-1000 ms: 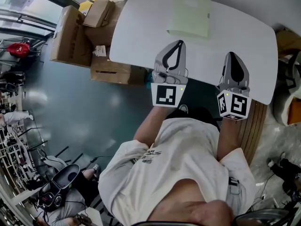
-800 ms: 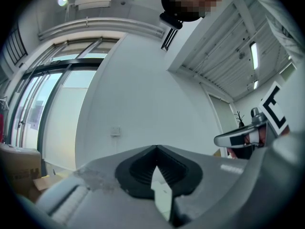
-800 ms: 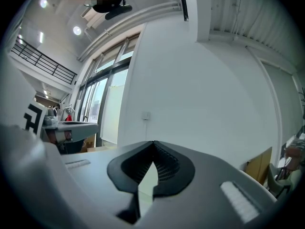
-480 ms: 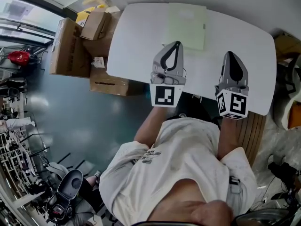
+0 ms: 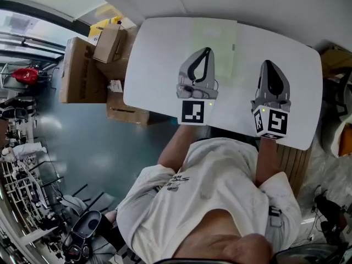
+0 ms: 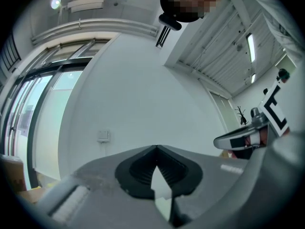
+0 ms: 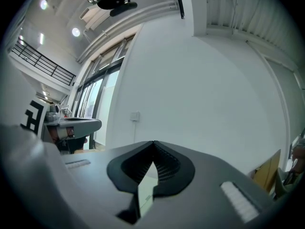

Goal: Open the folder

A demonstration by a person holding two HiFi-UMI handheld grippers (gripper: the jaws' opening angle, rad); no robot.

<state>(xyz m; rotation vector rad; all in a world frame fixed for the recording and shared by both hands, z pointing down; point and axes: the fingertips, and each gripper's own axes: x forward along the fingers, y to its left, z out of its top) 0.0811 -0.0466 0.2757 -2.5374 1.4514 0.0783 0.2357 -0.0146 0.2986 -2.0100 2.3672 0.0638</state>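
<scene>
A pale green folder (image 5: 215, 37) lies flat and closed on the white table (image 5: 159, 65), towards its far edge by the wall. In the head view my left gripper (image 5: 207, 50) is held over the table with its tip overlapping the folder's near part. Its jaws are shut with nothing between them, as the left gripper view (image 6: 156, 147) also shows. To the right of the folder, over bare table, my right gripper (image 5: 268, 63) is shut and empty too; its tips meet in the right gripper view (image 7: 153, 142). Both point at the white wall.
Several cardboard boxes (image 5: 82, 70) stand on the floor left of the table. A plain white wall (image 6: 143, 94) rises just behind the table. A wooden slatted piece (image 5: 289, 164) sits below the table's right end. Each gripper shows in the other's view, left (image 7: 71, 125) and right (image 6: 248, 135).
Both grippers have moved forward over the table, the left one from short of the folder to over its near part. Their jaws stayed shut.
</scene>
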